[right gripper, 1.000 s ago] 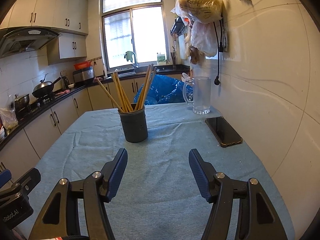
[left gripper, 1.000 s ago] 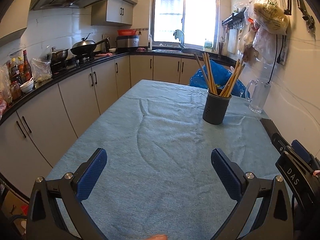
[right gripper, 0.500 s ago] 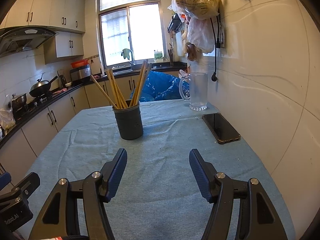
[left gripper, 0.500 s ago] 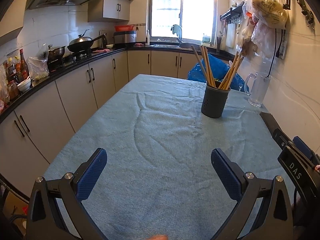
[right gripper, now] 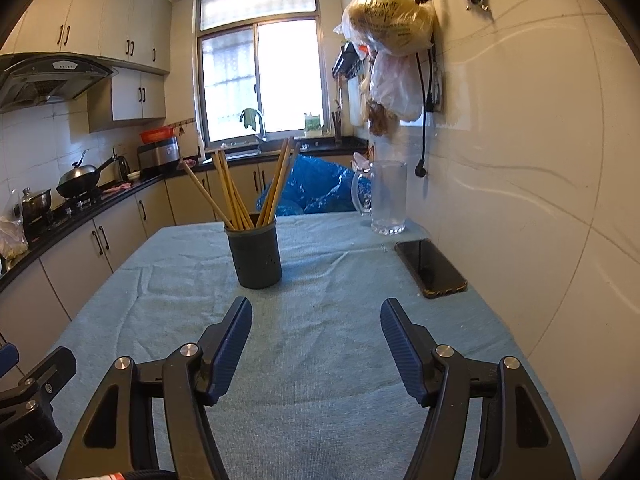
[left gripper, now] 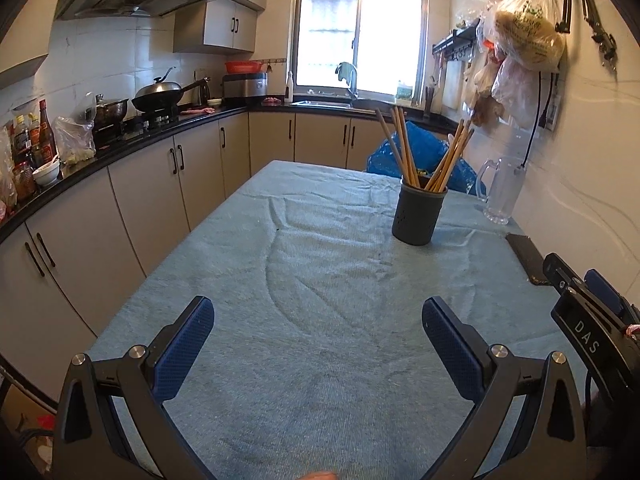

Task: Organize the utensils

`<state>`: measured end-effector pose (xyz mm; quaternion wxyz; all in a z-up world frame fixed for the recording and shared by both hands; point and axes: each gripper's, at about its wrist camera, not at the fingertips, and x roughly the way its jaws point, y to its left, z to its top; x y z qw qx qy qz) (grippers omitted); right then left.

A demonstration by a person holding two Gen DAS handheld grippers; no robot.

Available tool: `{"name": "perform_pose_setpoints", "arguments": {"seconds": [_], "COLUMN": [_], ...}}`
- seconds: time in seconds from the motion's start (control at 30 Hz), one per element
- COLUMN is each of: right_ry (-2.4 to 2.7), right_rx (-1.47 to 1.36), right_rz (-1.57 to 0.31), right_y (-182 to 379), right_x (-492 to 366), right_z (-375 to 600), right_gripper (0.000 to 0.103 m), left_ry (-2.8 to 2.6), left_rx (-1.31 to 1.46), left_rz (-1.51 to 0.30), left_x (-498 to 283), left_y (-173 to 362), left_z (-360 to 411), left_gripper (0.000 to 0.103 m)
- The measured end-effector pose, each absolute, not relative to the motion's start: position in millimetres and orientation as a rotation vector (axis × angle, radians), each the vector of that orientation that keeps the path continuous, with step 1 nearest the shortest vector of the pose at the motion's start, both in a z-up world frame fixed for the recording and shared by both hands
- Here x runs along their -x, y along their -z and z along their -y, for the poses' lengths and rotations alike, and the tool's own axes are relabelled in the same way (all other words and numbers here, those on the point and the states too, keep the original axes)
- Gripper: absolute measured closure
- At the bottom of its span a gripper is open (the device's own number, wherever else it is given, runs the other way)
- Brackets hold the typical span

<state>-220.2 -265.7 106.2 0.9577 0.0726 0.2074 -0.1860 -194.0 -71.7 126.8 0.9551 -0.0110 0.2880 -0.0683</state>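
Note:
A dark grey utensil holder point(left gripper: 418, 216) stands upright on the blue-green tablecloth point(left gripper: 320, 280), toward the far right. Several wooden chopsticks point(left gripper: 404, 148) stand in it, fanned out. It also shows in the right wrist view point(right gripper: 256, 256) with the chopsticks point(right gripper: 236, 196). My left gripper point(left gripper: 318, 320) is open and empty, low over the near part of the table. My right gripper point(right gripper: 316, 324) is open and empty, a short way in front of the holder. The right gripper's body point(left gripper: 592, 332) shows at the right edge of the left wrist view.
A black phone point(right gripper: 430, 268) lies near the wall, right of the holder. A clear glass pitcher point(right gripper: 386, 200) stands at the far right corner. A blue plastic bag point(right gripper: 316, 188) sits behind the table. Cabinets and a stove counter point(left gripper: 100, 148) run along the left. Bags point(right gripper: 390, 28) hang on the wall.
Both grippers have drawn back and tilted a little; the holder sits lower and farther in the views. Both jaws stay open and empty.

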Motion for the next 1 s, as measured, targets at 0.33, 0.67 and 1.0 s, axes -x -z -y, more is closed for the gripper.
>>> {"name": "perform_pose_setpoints", "arguments": {"seconds": [0.33, 0.67, 1.0], "right_ry": [0.389, 0.386, 0.403], "right_rx": [-0.083, -0.076, -0.083], "right_rz": [-0.339, -0.337, -0.346], "right_y": [-130, -131, -124], "right_x": [242, 241, 227], "right_z": [242, 247, 283], "right_gripper": [0.026, 0.024, 0.023], "left_ry": [0.136, 0.106, 0.103], "left_rx": [0.062, 0.053, -0.028], "left_rz": [-0.542, -0.557, -0.6], "left_x": [210, 204, 177], "left_y": [-144, -147, -150], "left_z": [57, 64, 103], "left_gripper": [0.0, 0.0, 0.0]}}
